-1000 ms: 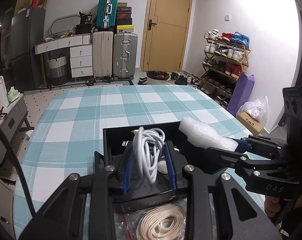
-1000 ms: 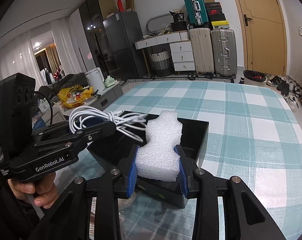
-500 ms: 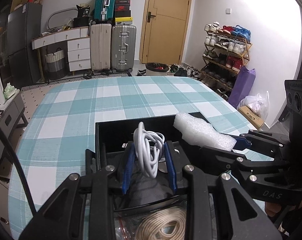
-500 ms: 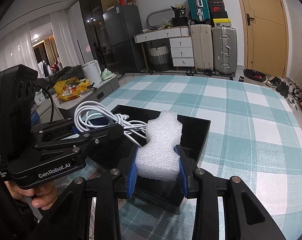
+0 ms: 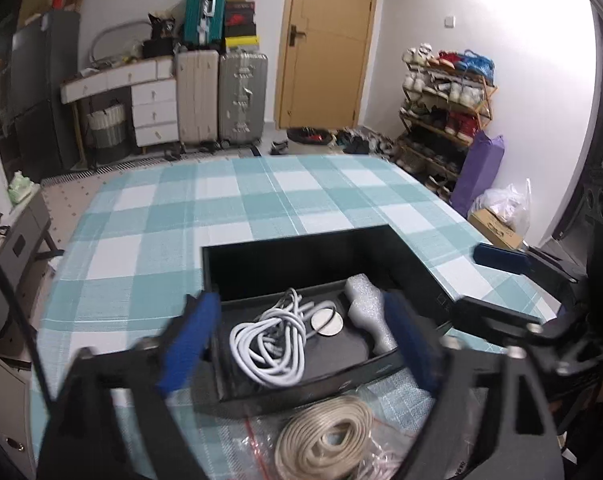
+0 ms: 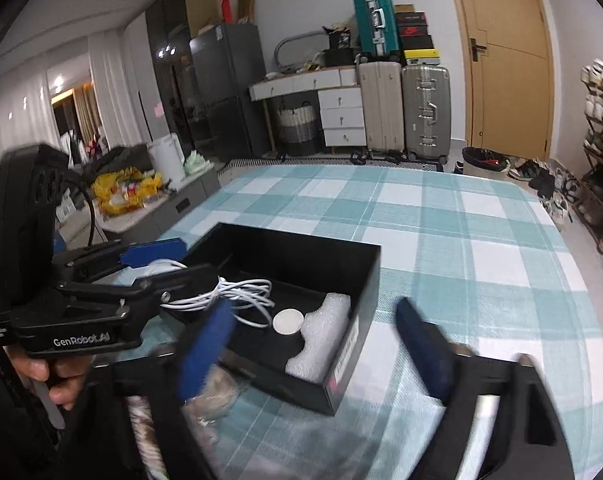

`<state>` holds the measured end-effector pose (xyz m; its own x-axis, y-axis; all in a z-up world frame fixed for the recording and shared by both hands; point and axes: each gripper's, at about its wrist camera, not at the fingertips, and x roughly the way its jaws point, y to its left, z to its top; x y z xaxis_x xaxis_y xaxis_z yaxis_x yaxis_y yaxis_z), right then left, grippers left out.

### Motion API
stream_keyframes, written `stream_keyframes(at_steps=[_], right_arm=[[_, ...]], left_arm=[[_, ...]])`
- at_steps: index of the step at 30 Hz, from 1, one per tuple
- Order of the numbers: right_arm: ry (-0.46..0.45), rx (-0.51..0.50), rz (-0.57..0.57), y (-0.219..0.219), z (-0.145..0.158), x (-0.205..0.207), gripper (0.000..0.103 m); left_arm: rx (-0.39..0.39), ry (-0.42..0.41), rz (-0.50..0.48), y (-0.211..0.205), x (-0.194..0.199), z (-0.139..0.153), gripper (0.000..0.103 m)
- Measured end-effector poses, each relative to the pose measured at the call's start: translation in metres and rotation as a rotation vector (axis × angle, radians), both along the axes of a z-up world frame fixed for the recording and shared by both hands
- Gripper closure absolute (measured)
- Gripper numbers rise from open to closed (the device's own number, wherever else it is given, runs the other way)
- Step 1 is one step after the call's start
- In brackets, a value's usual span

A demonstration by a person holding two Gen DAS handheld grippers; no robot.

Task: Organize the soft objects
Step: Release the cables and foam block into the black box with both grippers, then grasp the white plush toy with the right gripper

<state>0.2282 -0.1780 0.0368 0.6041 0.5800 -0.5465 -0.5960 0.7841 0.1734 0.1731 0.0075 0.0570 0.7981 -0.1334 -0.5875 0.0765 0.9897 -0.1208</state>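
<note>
A black box (image 5: pixel 417 276) (image 6: pixel 365 280) sits on the checked tablecloth. Inside it lie a coiled white cable (image 5: pixel 267 344) (image 6: pixel 237 294), a white foam piece (image 5: pixel 371 318) (image 6: pixel 319 338) and a small round white disc (image 5: pixel 327 322) (image 6: pixel 287 321). My left gripper (image 5: pixel 301 344) is open and empty, just above the near side of the box. My right gripper (image 6: pixel 317 350) is open and empty, above the near right corner of the box. Each gripper shows in the other's view, the right one (image 5: pixel 501 276) and the left one (image 6: pixel 157 264).
A clear bag with a coiled beige cord (image 5: pixel 329 436) (image 6: pixel 213 396) lies on the table just in front of the box. The teal and white checked table (image 5: pixel 237 208) stretches beyond. Suitcases, a door and a shoe rack stand at the room's far side.
Both grippers have opened. The white cable has dropped from my left gripper and the foam piece from my right gripper; both now lie in the black box.
</note>
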Motion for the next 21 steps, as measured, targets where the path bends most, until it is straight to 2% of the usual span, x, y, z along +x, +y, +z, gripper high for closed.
stream_keyframes(at_steps=[3, 8, 21], right_arm=[[-0.006, 0.011, 0.006, -0.010, 0.005, -0.013, 0.001], [-0.011, 0.015, 0.002, -0.021, 0.008, -0.036, 0.001], [0.025, -0.023, 0.007, -0.031, -0.013, -0.091, 0.001]], left_arm=[[0.005, -0.005, -0.003, 0.001, -0.013, 0.004, 0.000], [0.043, -0.026, 0.011, 0.002, -0.042, 0.008, 0.000], [0.054, -0.034, 0.058, 0.011, -0.095, -0.001, 0.000]])
